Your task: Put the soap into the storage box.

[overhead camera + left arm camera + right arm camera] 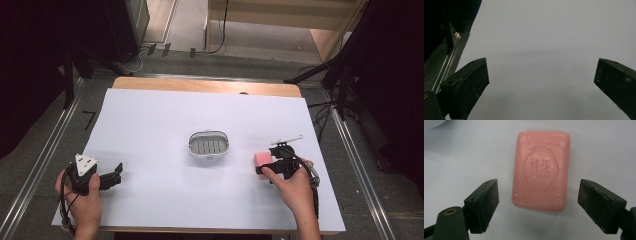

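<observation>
The right claw (537, 202), jaws wide and empty, is straddling the pink soap bar (541, 171), probably needing only closure for transfer to the soap dish (209, 144) at 9 o'clock, while the left claw (541, 85) is idling open and empty over the counter (165, 120).

The white paper sheet (165, 115) covering the wooden table lies open and bare over most of its area. Near its middle stands a white oval slotted soap dish (209, 144). Right of the dish, apart from it, a pink rectangular soap bar (541, 171) lies flat, with bare paper on both long sides where the right gripper (539, 205) jaws stand spread.
</observation>
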The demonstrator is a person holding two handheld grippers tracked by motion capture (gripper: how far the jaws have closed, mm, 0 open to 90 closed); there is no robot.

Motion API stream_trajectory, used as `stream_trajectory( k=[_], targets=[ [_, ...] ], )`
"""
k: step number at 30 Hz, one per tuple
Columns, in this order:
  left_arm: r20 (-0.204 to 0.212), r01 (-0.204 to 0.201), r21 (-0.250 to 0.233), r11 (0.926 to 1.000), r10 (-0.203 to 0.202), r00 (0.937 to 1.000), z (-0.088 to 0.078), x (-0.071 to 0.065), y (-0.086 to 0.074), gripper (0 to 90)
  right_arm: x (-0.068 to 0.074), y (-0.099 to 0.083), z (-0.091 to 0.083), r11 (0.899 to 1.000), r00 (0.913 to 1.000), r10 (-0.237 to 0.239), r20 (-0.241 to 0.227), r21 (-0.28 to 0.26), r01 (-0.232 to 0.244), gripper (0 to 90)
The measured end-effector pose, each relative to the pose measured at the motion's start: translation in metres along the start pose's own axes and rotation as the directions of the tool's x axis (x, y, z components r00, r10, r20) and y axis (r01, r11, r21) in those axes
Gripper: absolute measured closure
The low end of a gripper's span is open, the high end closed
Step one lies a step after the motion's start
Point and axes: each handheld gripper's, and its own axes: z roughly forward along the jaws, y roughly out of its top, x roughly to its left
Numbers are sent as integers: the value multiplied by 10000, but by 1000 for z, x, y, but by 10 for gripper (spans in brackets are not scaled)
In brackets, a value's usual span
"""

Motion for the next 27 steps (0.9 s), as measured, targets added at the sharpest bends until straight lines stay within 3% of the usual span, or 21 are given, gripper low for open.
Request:
stream_trajectory(
  k=[7, 18, 27],
  targets=[
    [19, 29, 22, 10000, -29, 10000, 0, 0, 0, 0, 3, 6, 8, 10000, 10000, 15, 42, 21, -15, 268],
    [15, 33, 30, 10000, -33, 10000, 0, 0, 0, 0, 7, 15, 16, 10000, 9992, 39, 399, 33, -40, 266],
    [16, 33, 32, 10000, -33, 10000, 0, 1, 0, 0, 6, 15, 22, 9990, 9972, 103, 739, 428, -135, 300]
  ],
)
